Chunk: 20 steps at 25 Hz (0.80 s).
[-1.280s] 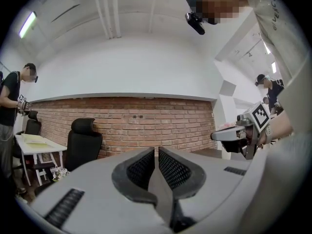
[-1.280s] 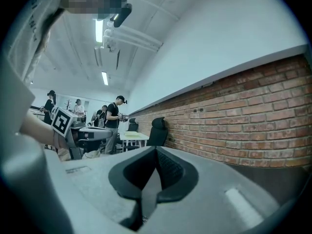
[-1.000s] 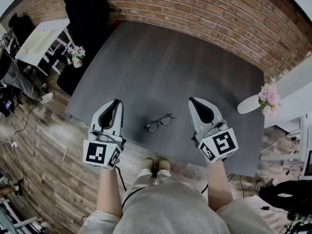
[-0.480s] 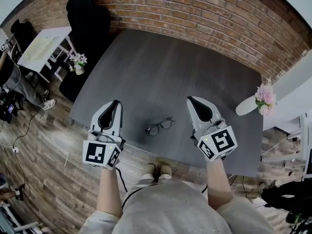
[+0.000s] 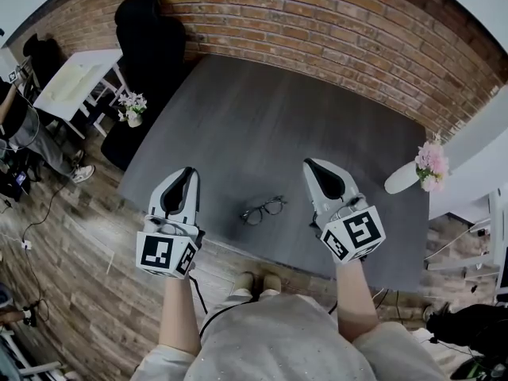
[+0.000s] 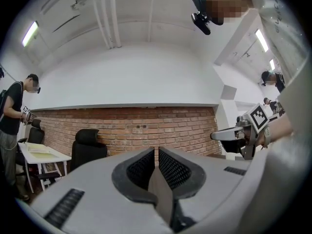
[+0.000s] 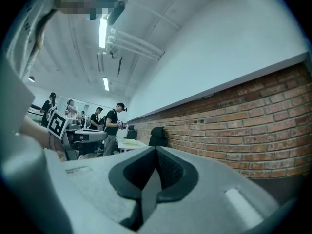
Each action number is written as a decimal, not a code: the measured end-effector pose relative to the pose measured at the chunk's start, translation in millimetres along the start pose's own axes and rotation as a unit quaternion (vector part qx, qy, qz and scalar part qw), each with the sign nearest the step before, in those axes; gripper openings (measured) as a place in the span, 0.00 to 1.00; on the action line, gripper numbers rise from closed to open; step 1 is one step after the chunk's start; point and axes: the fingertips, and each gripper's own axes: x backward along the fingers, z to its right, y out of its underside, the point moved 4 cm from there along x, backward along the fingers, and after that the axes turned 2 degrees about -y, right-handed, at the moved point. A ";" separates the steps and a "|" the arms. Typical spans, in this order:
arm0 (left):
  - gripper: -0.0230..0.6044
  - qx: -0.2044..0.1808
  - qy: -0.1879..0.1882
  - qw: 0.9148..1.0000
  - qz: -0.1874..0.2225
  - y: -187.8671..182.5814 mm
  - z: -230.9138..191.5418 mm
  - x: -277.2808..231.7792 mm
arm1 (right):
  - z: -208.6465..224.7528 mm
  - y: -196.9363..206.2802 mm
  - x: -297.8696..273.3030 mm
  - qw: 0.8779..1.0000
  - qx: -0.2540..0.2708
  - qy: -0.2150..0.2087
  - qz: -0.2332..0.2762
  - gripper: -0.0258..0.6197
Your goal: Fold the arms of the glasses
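Both tools are clenched on nothing. The left gripper [image 5: 189, 171] shows its ribbed pads pressed together with only a hairline slit between them. The right gripper [image 5: 311, 165] has its jaws fully closed as well. Each points roughly level toward the brick wall [image 5: 317, 22].

The glasses [image 5: 263, 210] lie on the dark grey table [image 5: 262, 109], below and between the two grippers and a little nearer the right one. They sit close to the table's near edge. Whether their arms are folded is too small to tell.

Ahead of both tips the tabletop runs bare all the way to the wall, so there is wide open room forward and between the tools. The left gripper hangs over the table's near left corner, with wooden floor [image 5: 71, 244] just outside it. The right gripper has more tabletop to its outer side.

Beyond the left gripper, off the table, stand a black chair [image 5: 151, 22], a white desk [image 5: 75, 74] and a small potted plant [image 5: 132, 108]. Outside the right gripper, past the table's edge, are pink flowers [image 5: 432, 161]. The person's shoes [image 5: 255, 280] show under the near edge.
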 end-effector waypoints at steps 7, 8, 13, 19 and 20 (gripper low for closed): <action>0.07 0.001 -0.001 1.000 -0.001 -0.2 -1.7 2.7 | -2.4 0.5 -1.0 1.000 -0.002 0.001 0.000 0.04; 0.07 0.001 -0.001 1.000 -0.001 -0.1 -2.3 2.5 | -2.6 0.8 -1.5 1.000 -0.002 0.001 0.000 0.04; 0.07 0.004 -0.001 1.000 -0.002 2.0 -4.0 0.6 | -1.8 3.8 -2.6 1.000 -0.002 0.001 -0.004 0.04; 0.07 0.008 0.000 1.000 -0.005 6.2 -4.8 -0.9 | -0.5 7.0 -3.6 1.000 -0.006 0.004 -0.007 0.04; 0.07 0.008 0.000 1.000 -0.006 6.7 -5.1 -1.0 | -0.7 7.7 -4.0 1.000 -0.007 0.004 -0.007 0.04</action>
